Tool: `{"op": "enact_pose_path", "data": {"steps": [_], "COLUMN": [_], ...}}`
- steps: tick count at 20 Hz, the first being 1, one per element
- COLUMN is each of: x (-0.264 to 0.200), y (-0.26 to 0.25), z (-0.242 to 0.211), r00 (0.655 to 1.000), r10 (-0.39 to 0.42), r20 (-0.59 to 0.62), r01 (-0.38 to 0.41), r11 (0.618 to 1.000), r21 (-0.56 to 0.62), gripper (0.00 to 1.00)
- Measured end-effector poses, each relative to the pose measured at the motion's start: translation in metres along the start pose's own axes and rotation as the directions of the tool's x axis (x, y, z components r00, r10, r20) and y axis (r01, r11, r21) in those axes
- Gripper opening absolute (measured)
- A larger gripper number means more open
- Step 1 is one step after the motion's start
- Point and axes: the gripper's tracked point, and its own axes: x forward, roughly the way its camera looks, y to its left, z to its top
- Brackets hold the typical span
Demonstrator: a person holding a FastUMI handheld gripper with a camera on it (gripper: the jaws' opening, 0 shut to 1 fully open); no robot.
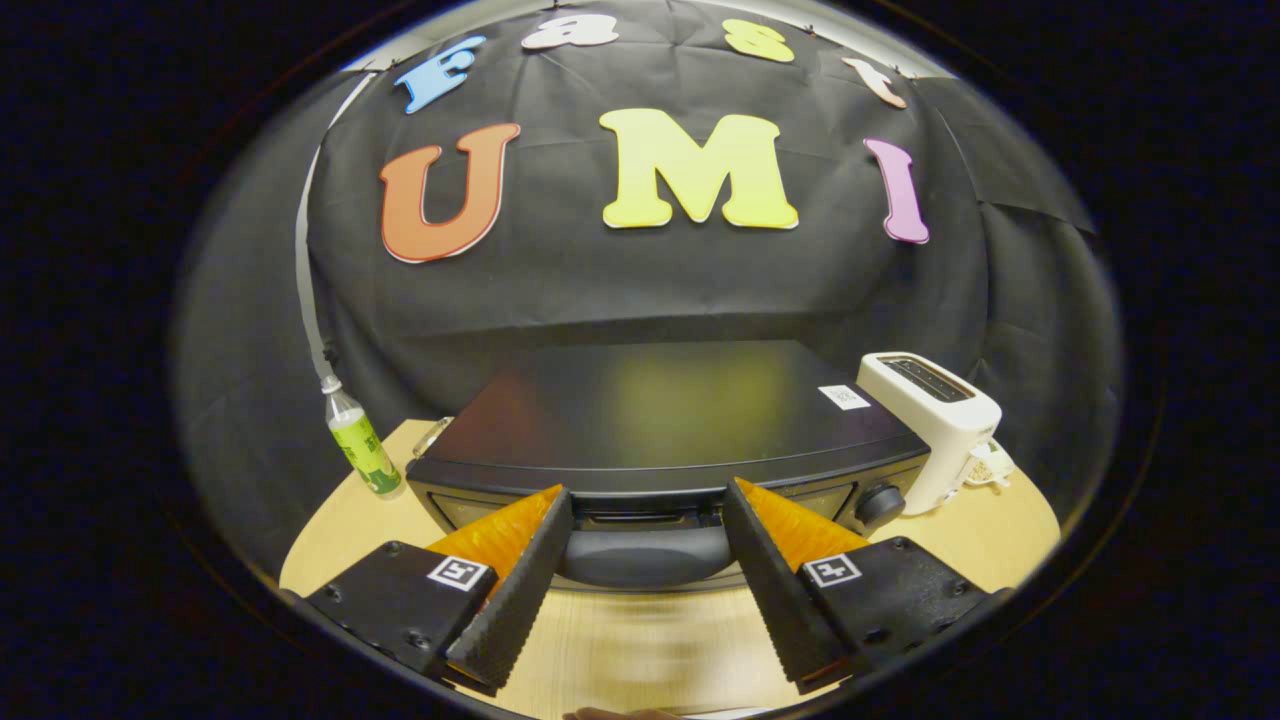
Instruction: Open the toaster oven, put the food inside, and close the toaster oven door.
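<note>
A: Where is the toaster oven [660,420]?

B: On the wooden surface [985,540], just ahead of the gripper [645,510]. Its door handle [645,555] lies between the spread jaws, which grip nothing.

A: Risk?

B: Probably a shallow grip: the jaws could slip off the rounded handle, or drag the oven forward.

A: Surroundings? Markings?

B: White toaster [935,420] beside it, bottle [362,445] opposite. The oven's top sticker is unreadable.

Light wooden tabletop [640,650] carries black toaster oven [660,430] at middle, white toaster [935,420] just beside it, small bottle [362,450] near opposite side.
</note>
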Motion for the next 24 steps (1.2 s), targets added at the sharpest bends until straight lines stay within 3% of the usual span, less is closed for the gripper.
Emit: {"op": "enact_pose_path", "data": {"steps": [15, 20, 24], "x": [-0.065, -0.076, -0.079], "y": [-0.004, -0.006, -0.007], "z": [-0.078, -0.121, -0.149], "r00": [0.999, 0.993, 0.979], "r10": [0.027, -0.004, 0.012], "r20": [-0.044, -0.119, -0.205], "r01": [-0.027, 0.0, -0.006], "r11": [1.0, 0.999, 0.999], "r21": [-0.006, -0.033, 0.032], "gripper": [0.99, 0.99, 0.99]}}
